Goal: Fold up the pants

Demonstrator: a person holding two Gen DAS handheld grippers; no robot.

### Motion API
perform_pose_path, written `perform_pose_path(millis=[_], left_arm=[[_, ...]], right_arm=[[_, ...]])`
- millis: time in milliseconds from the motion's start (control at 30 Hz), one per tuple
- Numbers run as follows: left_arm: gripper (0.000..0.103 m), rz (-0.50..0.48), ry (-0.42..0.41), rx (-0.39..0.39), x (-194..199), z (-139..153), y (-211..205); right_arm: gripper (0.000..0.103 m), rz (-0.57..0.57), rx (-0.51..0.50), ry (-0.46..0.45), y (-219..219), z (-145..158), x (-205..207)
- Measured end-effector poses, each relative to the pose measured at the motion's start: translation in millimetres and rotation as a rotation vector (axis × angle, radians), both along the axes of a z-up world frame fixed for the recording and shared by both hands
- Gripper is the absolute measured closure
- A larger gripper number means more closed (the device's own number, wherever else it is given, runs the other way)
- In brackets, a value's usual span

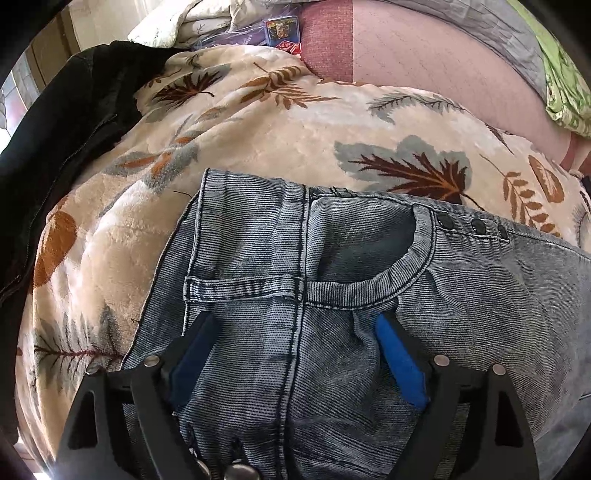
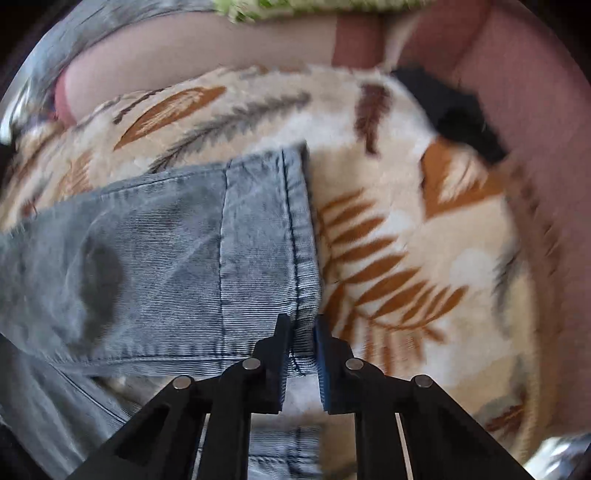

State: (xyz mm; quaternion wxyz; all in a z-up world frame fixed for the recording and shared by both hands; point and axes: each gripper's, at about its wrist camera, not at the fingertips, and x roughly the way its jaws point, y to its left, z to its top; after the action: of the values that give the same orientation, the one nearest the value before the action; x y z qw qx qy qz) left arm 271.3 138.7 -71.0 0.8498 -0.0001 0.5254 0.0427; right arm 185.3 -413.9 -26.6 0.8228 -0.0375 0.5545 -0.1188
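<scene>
A cream fleece blanket [image 1: 258, 122] printed with rust and grey leaves covers most of the bed, and beyond its far edge lies a broad stretch of pink quilted bedspread [image 1: 424, 48] (the roomiest bare ground in sight). A black zippered jacket [image 1: 62, 122] lies along the blanket's left edge, and a grey quilt [image 1: 491, 33] with a green patterned cloth [image 1: 565, 85] borders the pink area on the right. White floral bedding [image 1: 177, 18] and a small colourful box [image 1: 280, 31] sit at the far left corner.

The faded blue jeans [image 1: 295, 277] lie on the blanket, near side. In the left wrist view their waistband, belt loop and a curved front pocket with dark rivets face up; the waist edge ends with open blanket to its left and beyond it.

The left gripper [image 1: 295, 343] hovers over the waist area with its jaws spread wide, denim showing between the blue pads [image 1: 400, 362]; whether the tips press the fabric I cannot tell.

In the right wrist view (blurred), the right gripper [image 2: 301, 332] has its jaws drawn close on the stitched hem of the jeans [image 2: 166, 258], pinching its corner. To the right of that hem edge the blanket [image 2: 406, 240] is uncovered, with a dark item [image 2: 461, 118] at its far edge.
</scene>
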Motion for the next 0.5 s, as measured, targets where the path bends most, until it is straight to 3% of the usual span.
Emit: perform_pose_path(millis=[33,133,167,200,267,367,433,500], left_arm=[[0.014,-0.001,-0.002,0.004,0.0,-0.5,-0.3],[0.014,-0.006,0.004,-0.002,0.8,1.5,0.8],[0.014,-0.009,0.007,-0.026,0.2,5.0,3.8],[0.014,-0.006,0.004,-0.058,-0.9,9.2,8.4],[0.014,0.025,-0.028,-0.172,-3.3,22.8,26.3],[0.014,0.093,-0.087,-0.312,0.8,39.6,60.7],[0.014,0.1,-0.07,-0.389,9.1,38.0,74.4],[0.014,0.108,-0.058,-0.443,18.1,35.2,84.1]], right_arm=[[0.09,-0.001,0.029,0.056,-3.4,-16.1,2.1],[0.085,-0.043,0.117,0.015,-19.2,-12.2,-0.1],[0.078,-0.059,0.175,-0.011,-24.8,-3.2,-0.8],[0.062,-0.072,0.23,-0.047,-31.4,8.2,-2.2],[0.043,-0.083,0.24,-0.132,-39.0,35.1,5.8],[0.041,-0.046,0.3,-0.187,-40.9,54.2,26.3],[0.041,-0.046,0.388,-0.186,-42.7,56.2,42.7],[0.041,-0.056,0.414,-0.173,-36.0,52.9,53.8]])
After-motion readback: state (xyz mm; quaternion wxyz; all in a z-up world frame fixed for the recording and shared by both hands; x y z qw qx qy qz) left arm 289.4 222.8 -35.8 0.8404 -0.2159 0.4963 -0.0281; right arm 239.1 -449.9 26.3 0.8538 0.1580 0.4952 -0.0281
